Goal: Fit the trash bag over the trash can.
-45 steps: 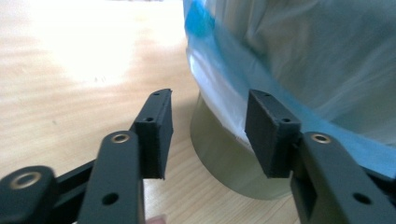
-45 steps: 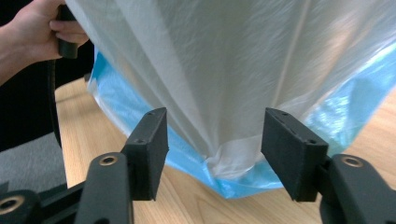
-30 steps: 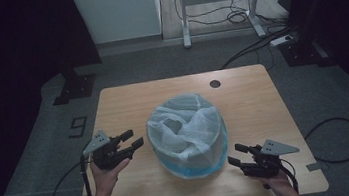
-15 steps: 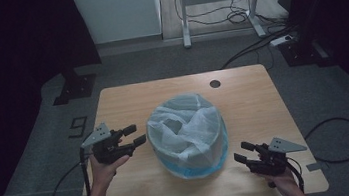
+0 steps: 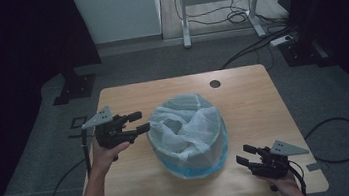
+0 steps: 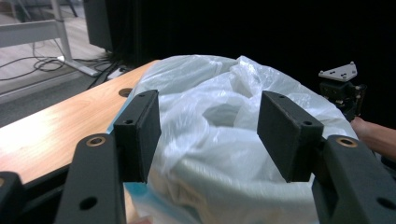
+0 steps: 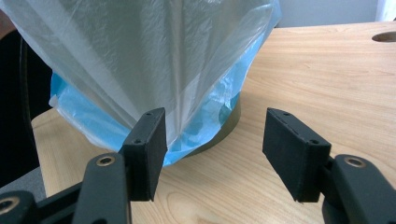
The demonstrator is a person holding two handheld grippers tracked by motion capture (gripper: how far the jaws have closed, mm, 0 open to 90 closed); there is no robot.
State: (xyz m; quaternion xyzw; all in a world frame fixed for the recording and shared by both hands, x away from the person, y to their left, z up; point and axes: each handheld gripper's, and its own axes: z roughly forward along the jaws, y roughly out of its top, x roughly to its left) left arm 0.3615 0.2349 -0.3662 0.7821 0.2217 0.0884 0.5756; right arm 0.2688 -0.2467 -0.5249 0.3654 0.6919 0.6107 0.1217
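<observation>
High view: the left gripper, jaws apart and empty, hovers at nine o'clock of the bin, lined with a white bag, mid-table; the right gripper, agape, sits at four o'clock. Left gripper view: bag between spread jaws, untouched. Right gripper view: blue liner just ahead.

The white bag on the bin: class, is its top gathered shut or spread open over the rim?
Spread open. The white bag drapes over the bin, its hollow mouth visible from above.
</observation>
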